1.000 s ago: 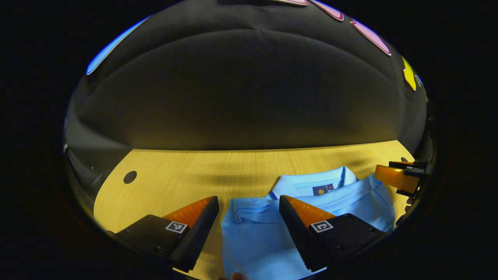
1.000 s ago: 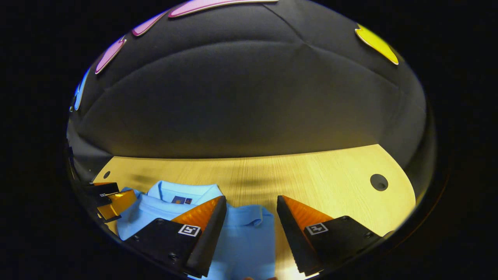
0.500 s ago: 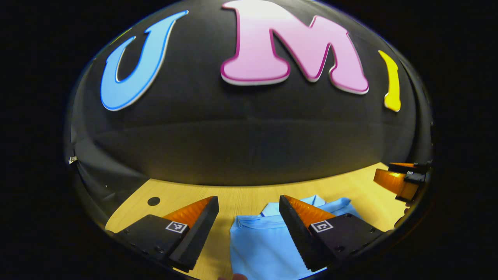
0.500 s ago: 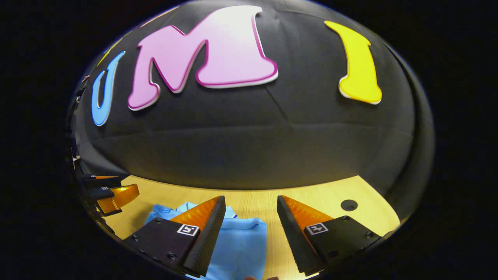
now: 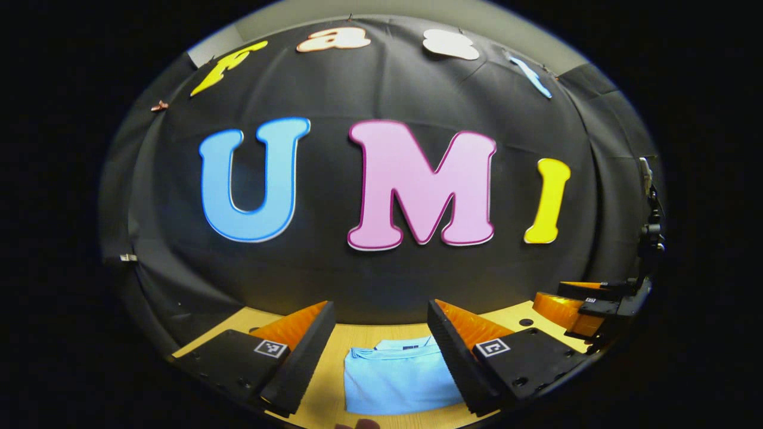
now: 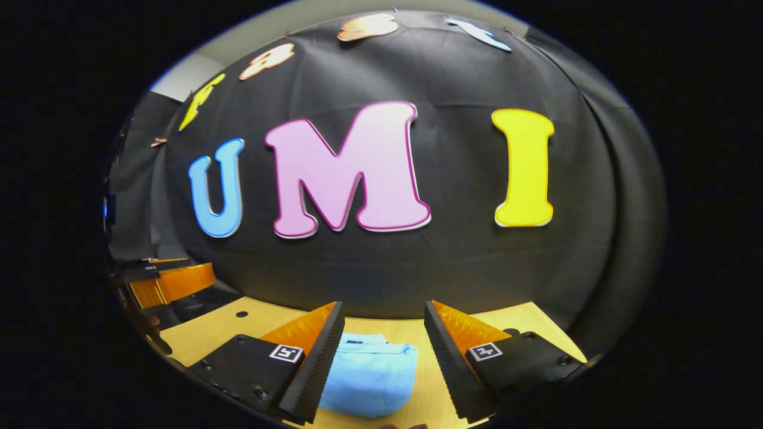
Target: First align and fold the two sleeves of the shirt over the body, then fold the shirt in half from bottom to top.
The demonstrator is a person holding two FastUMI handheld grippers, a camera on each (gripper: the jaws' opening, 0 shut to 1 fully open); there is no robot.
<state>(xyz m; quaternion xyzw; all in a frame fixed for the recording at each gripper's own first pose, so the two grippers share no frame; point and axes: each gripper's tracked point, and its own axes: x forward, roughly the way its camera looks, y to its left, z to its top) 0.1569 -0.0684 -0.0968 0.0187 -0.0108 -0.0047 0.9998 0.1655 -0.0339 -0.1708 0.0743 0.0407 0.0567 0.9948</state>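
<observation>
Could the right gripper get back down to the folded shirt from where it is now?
Probably yes. The right gripper hangs open above the table, and the folded shirt lies flat just below and ahead of it, with nothing between them.

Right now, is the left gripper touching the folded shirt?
Apart. In the left gripper view, the left gripper is open and raised, and the shirt lies folded flat on the table below, with nothing between the fingers.
</observation>
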